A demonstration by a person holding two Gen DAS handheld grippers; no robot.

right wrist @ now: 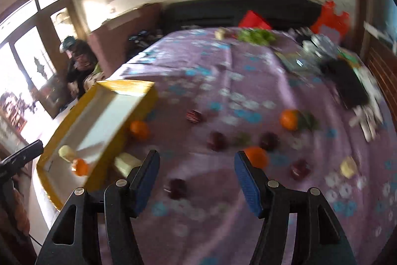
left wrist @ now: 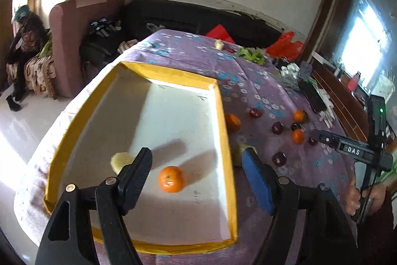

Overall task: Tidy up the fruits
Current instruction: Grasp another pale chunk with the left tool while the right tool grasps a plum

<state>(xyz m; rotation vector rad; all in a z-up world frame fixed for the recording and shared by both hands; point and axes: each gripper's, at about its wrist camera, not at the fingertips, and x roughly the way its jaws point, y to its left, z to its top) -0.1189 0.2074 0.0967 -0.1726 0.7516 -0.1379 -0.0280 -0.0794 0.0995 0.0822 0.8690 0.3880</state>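
Observation:
My left gripper (left wrist: pixel 197 153) hangs open over a white tray with a yellow rim (left wrist: pixel 224 140), nothing between its fingers. In the tray lie an orange (left wrist: pixel 171 178) and a pale yellow piece (left wrist: pixel 119 162), partly hidden by the left finger. Outside the rim sit another orange (left wrist: pixel 232 122), a pale piece (left wrist: pixel 244 148) and several dark red fruits (left wrist: pixel 277 127). My right gripper (right wrist: pixel 196 160) is open above the purple cloth (right wrist: pixel 223 81). A dark red fruit (right wrist: pixel 177 188) lies below its gap, untouched, and an orange (right wrist: pixel 256 157) sits by its right finger. The view is blurred.
Green leaves (left wrist: pixel 250 54), red bags (left wrist: pixel 285 44), a black flat device (left wrist: pixel 312 96) and white clutter crowd the table's far right. A dark sofa (left wrist: pixel 198 16) stands behind it. A person (left wrist: pixel 24 41) sits at far left. The tray (right wrist: pixel 104 116) takes the table's left side.

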